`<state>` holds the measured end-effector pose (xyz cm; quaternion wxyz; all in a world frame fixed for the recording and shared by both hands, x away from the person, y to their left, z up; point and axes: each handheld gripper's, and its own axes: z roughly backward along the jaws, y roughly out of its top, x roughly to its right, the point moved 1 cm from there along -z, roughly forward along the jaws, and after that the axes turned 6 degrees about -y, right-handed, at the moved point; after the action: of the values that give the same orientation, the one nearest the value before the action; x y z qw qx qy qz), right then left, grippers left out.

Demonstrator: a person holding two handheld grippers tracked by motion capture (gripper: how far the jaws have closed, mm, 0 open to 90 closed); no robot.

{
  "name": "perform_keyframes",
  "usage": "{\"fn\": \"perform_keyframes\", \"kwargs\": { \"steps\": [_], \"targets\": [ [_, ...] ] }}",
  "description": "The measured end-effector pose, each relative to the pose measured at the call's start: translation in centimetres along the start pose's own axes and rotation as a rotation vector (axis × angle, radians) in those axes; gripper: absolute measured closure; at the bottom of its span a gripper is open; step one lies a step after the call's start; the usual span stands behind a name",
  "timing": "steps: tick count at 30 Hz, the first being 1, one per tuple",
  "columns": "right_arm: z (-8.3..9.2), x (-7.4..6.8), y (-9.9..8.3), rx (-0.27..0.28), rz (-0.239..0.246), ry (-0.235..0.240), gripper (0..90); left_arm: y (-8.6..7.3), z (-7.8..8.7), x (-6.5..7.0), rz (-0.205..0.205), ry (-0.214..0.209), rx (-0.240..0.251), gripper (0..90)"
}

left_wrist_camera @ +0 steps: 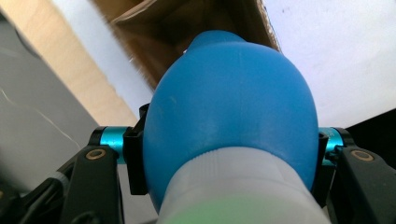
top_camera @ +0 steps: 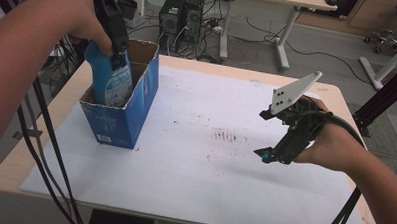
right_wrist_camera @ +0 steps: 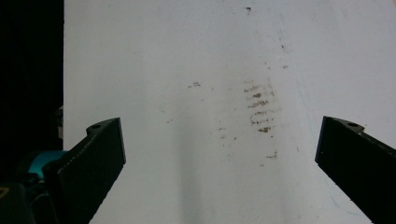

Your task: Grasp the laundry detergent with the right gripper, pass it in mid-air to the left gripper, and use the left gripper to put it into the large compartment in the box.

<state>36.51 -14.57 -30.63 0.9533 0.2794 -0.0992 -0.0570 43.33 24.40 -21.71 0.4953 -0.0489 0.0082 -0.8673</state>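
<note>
— Lowering the blue bottle into the cardboard box — are we nearly done?

— Nearly, we judge. Our left gripper is clamped on the bottle's neck end, and the base already sits below the box rim, against its near-left wall.

— What's left?

— Setting it down inside the box and letting go. Our right gripper hovers well to the right of the box, jaws spread wide, holding nothing.

I see a blue bottle with a pale grey cap, a blue box brown inside, and a white bench sheet with brown smudges.
</note>
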Motion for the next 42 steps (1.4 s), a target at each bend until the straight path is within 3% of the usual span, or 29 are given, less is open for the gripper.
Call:
{"fn": "perform_keyframes", "kwargs": {
  "steps": [7,13,20,30,42],
  "targets": [
    [-0.1,0.0,-0.1,-0.007,-0.005,-0.005,0.9,0.6,-3.2,-0.1,-0.165,-0.02,-0.019,38.5],
    [-0.2,-0.1,-0.4,-0.016,-0.013,-0.001,0.9,0.9,-5.5,0.0,-0.336,0.01,-0.026,38.4],
    [-0.5,-0.1,-0.6,-0.031,-0.017,0.004,0.9,1.1,-7.3,0.1,-0.456,0.02,-0.05,38.3],
    [-0.7,-0.2,-0.5,-0.047,-0.017,0.011,0.9,0.9,-8.9,-0.4,-0.5,0.009,-0.048,38.1],
    [-0.7,-0.1,-0.5,-0.047,-0.019,0.01,0.9,1.0,-8.8,-0.5,-0.485,-0.012,-0.033,34.1]
  ]
}}
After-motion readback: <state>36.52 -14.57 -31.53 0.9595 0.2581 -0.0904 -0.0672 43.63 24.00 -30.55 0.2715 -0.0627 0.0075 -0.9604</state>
